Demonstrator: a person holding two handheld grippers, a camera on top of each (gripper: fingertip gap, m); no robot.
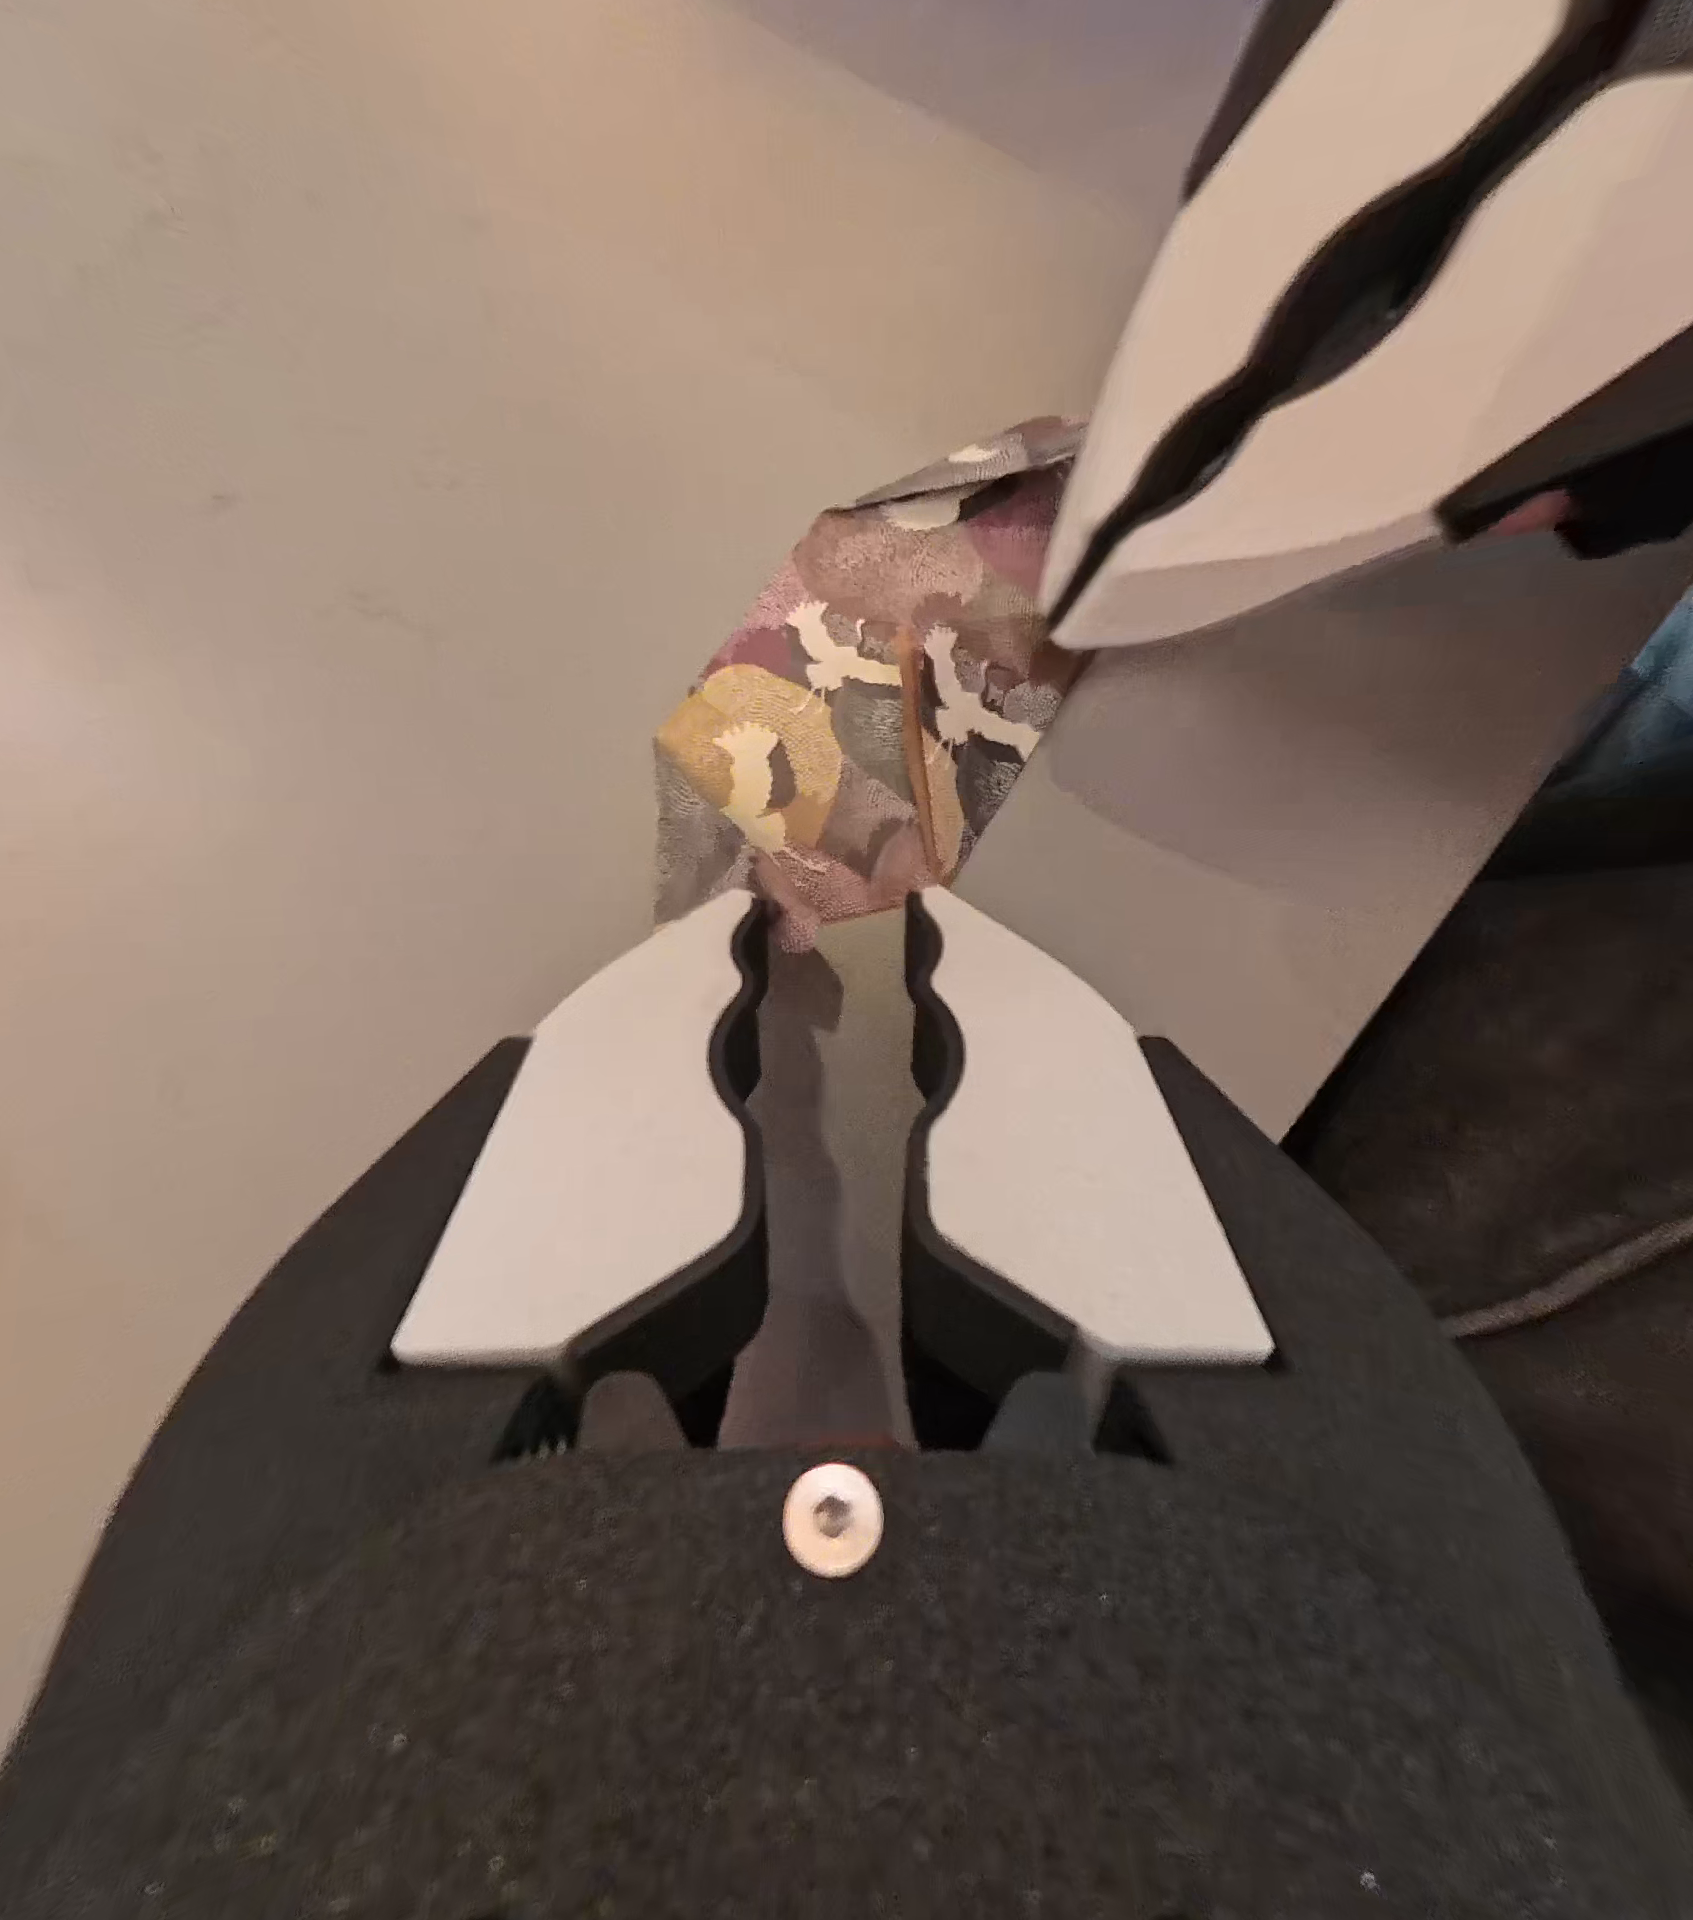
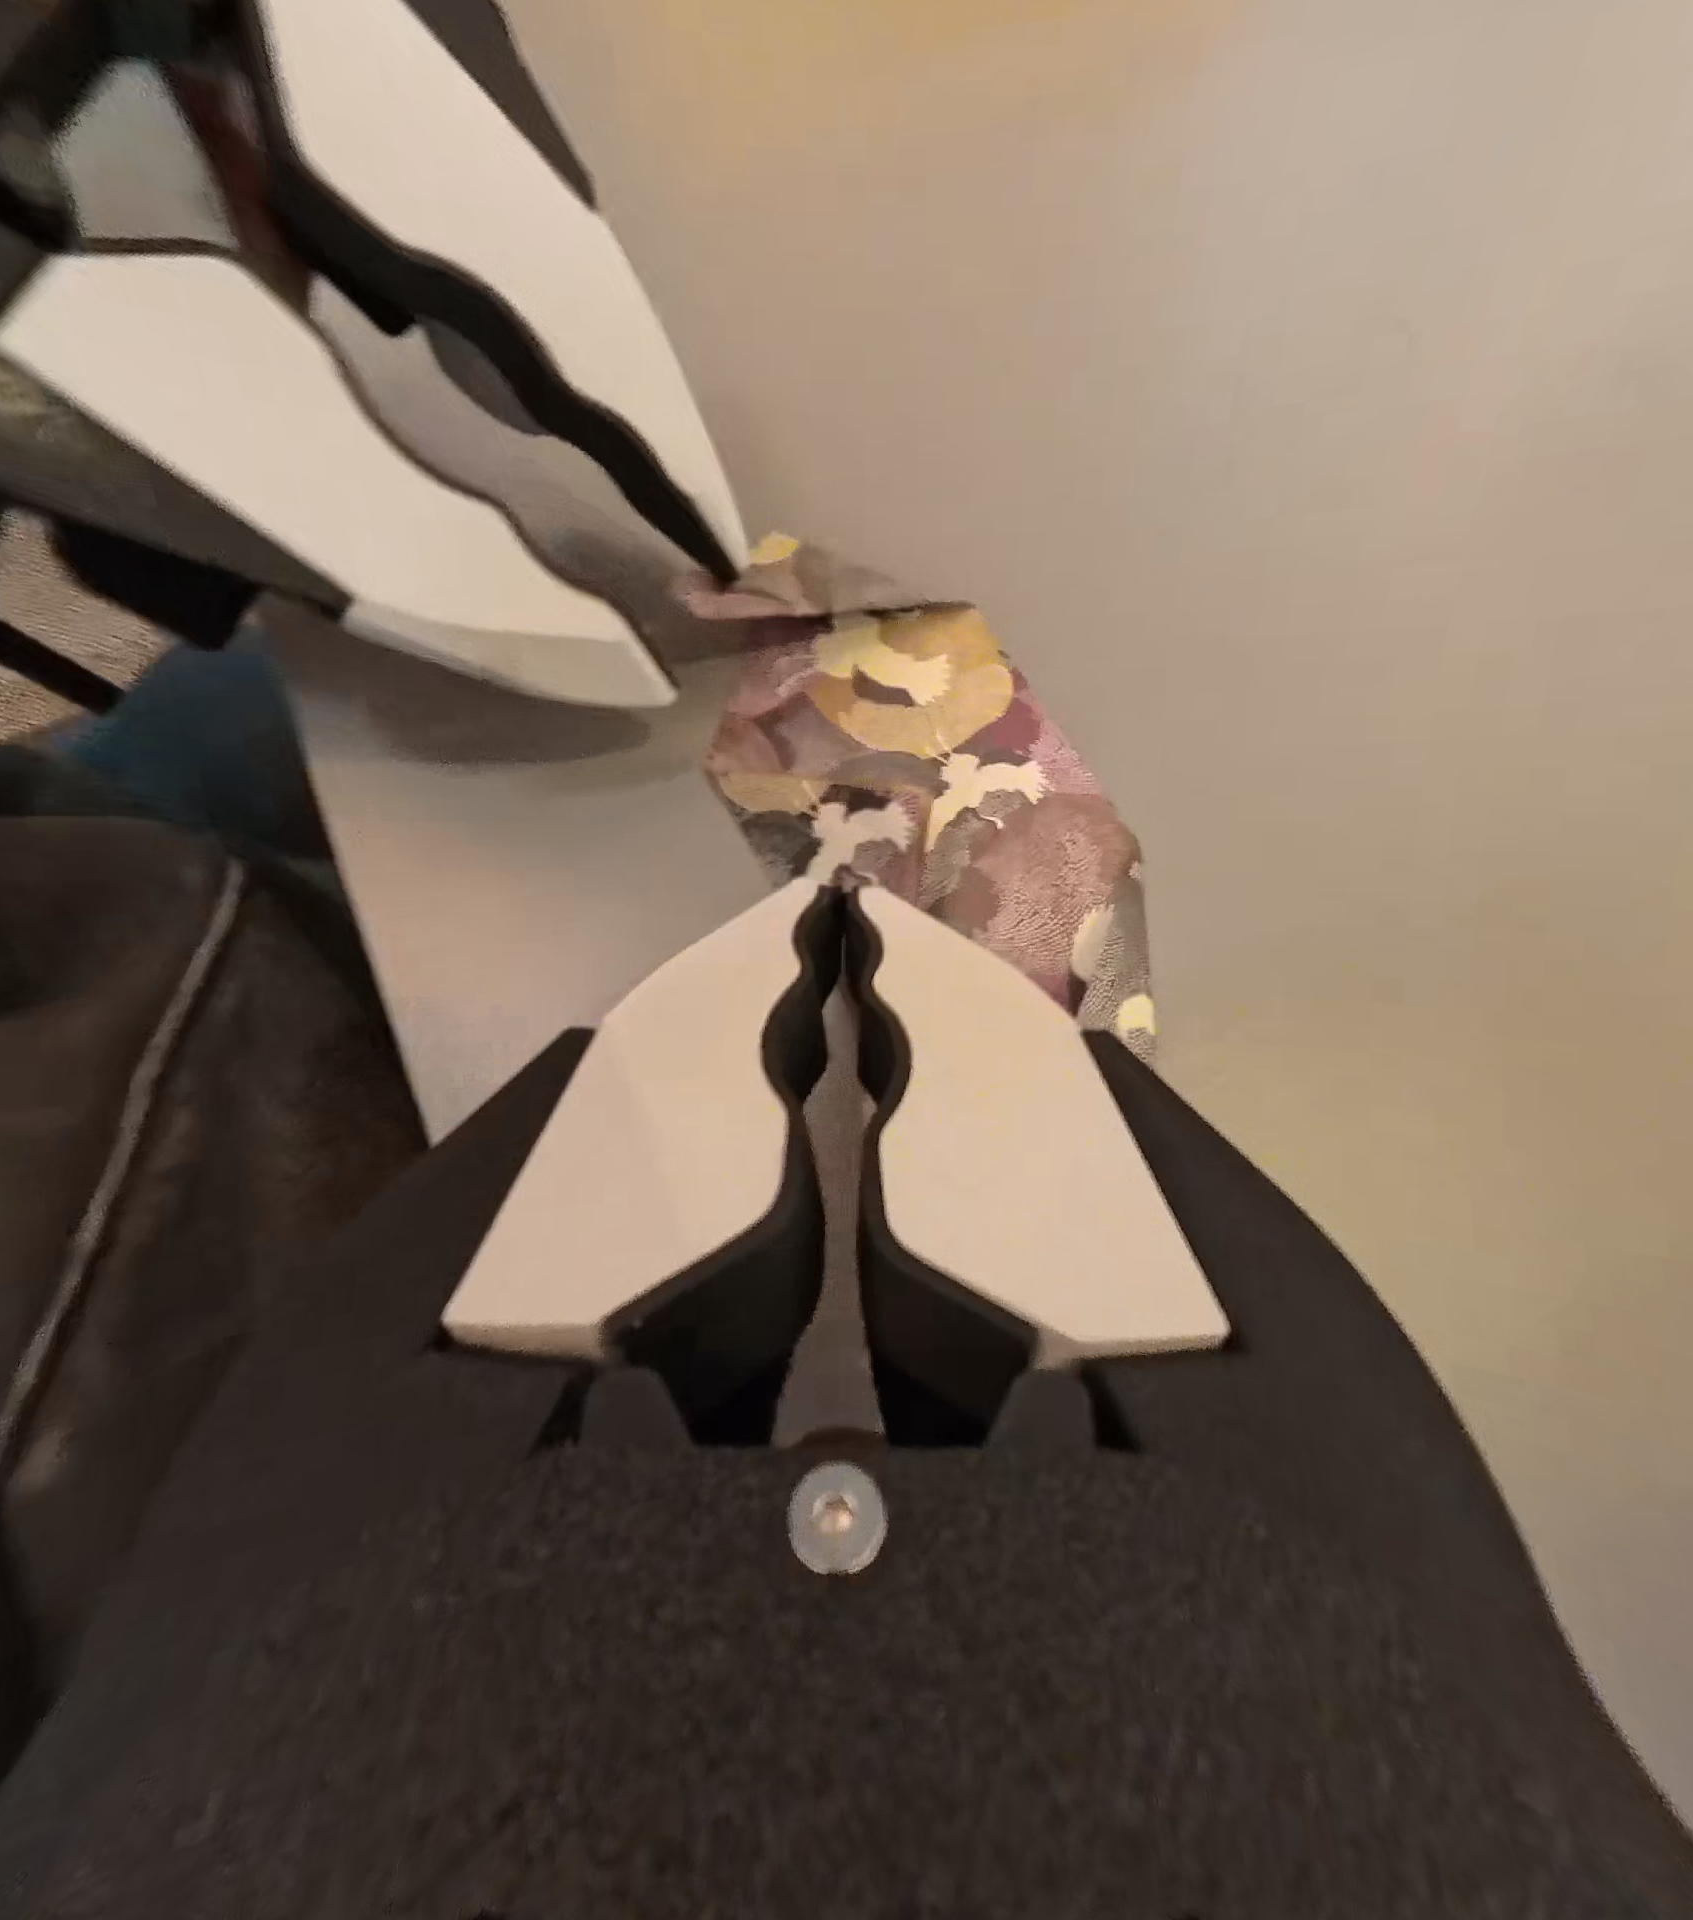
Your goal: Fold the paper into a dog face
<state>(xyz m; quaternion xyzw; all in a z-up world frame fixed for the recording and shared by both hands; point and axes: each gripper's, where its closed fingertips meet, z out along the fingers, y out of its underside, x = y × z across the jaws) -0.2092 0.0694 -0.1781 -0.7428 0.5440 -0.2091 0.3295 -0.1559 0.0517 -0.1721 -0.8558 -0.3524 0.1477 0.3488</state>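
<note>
The left gripper (image 1: 834,909) is seen from its own camera with the fingers parted by a moderate gap. A corner of the paper (image 1: 847,727) lies at the mouth of that gap, and a strip of the table (image 1: 302,520) shows between the fingers behind it. In the right wrist view the left gripper (image 2: 707,623) appears narrower, its tips closing toward a folded corner of the paper (image 2: 935,769). Contact with that corner is indicated, but a firm clamp cannot be confirmed from either view.

The right gripper (image 2: 844,894) is seen from its own camera with the tips drawn together and only a thin wavy slit left behind them. The tips meet at the near edge of the paper, and the edge appears to be pinched between them. In the left wrist view the right gripper (image 1: 1065,613) is likewise shown with fingers almost together, its tips set against the upper right edge of the paper.

The paper is a small folded piece printed with pale birds on purple, grey and yellow patches. It is located on the table close to the table's edge, between the two grippers. One folded flap at the end opposite the left gripper is raised off the table. A crease is visible running along the paper's length in the left wrist view.

Beyond the table edge, dark fabric (image 1: 1548,1143) with a stitched seam is visible.
</note>
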